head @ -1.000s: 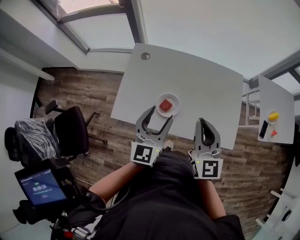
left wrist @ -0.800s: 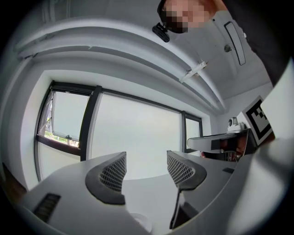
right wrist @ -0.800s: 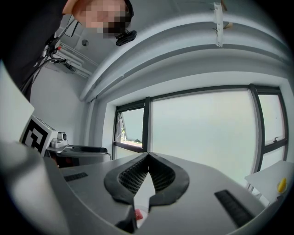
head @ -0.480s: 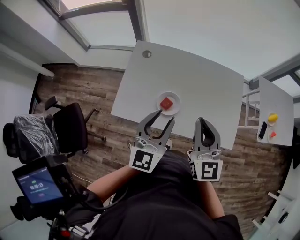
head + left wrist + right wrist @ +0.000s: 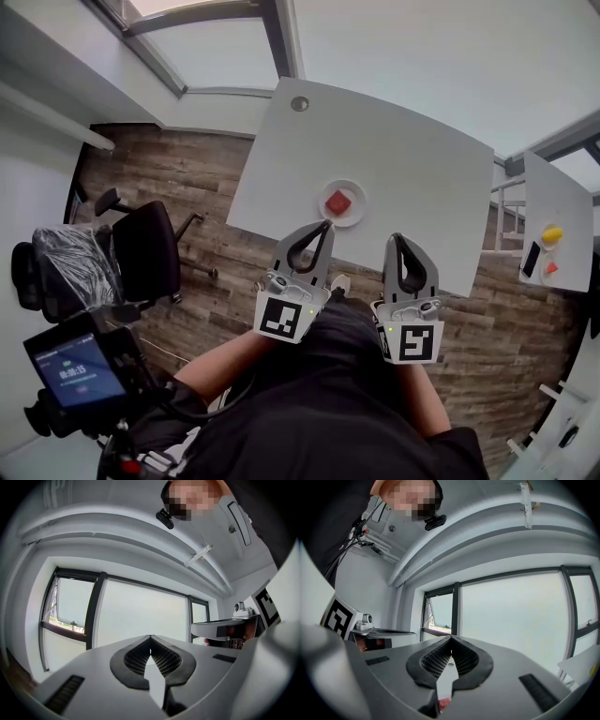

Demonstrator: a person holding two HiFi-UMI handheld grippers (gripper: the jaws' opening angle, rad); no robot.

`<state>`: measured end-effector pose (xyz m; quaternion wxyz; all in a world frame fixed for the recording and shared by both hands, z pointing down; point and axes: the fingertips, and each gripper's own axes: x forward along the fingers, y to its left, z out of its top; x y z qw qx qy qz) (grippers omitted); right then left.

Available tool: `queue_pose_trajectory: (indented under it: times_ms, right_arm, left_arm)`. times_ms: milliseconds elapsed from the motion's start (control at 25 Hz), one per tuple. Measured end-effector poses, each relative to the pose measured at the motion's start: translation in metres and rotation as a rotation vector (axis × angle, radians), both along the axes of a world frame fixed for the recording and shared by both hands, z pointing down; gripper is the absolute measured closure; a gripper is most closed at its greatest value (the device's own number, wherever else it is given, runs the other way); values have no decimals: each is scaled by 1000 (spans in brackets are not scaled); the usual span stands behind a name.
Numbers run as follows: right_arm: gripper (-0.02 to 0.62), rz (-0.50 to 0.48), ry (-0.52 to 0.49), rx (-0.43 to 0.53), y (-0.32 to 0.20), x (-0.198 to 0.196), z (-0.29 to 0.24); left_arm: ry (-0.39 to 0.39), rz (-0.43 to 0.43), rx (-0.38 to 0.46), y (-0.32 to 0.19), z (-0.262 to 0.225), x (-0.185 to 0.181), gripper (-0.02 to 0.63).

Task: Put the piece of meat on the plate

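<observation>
Bumping the 12 o'clock plate (image 5: 359, 210) with the just-closed left gripper (image 5: 325, 226) or closed right gripper (image 5: 395, 238), both empty, could spill the meat (image 5: 338, 202).

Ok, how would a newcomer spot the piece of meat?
On the large white table, near the person's edge, sits a round white plate. The piece of meat is the red square on it, the only coloured thing there.
</observation>
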<state>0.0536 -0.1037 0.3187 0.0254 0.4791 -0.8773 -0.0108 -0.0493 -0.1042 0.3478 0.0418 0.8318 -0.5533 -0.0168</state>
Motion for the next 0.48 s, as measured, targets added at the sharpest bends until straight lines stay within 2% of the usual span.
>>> queue_pose_trajectory:
  times_ms: [240,480]
  right_arm:
    - [589,0,-18,3,9,2,-5]
    - [591,-7,27,0,10,-4,2]
  left_arm:
    - [-8,21,-2,1,0,1,600]
    - [-3,-2,-15,2,3,-1,600]
